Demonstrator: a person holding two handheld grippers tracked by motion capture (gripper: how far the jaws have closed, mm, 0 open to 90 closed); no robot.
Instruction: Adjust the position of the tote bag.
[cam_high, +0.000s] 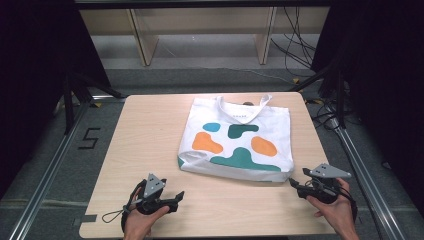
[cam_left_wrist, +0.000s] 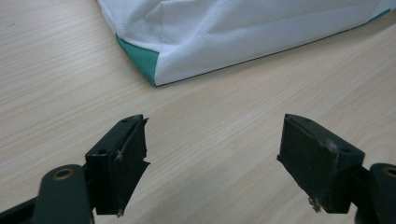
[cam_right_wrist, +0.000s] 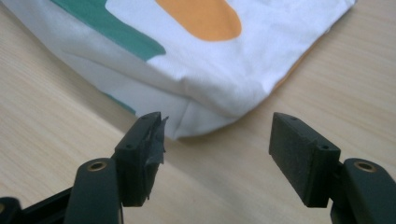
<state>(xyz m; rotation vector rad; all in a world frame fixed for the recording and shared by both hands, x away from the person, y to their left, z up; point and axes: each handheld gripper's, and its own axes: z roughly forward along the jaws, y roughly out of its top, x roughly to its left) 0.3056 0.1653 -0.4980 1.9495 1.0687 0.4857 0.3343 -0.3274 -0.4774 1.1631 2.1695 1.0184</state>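
— What's that bag (cam_high: 237, 137) like?
— White tote, teal and orange blobs (handles at the far end), flat mid-surface (cam_high: 145, 145).
— And the tongs?
— Left tongs (cam_high: 176, 196) and right tongs (cam_high: 294, 183) both gape, empty, near its front corners.

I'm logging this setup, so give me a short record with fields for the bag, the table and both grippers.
bag: white tote bag with orange and green blotches, lying flat, handles away from the person
table: light wooden table
left gripper: open, on the table short of the bag's near left corner
right gripper: open, at the bag's near right corner, nothing gripped
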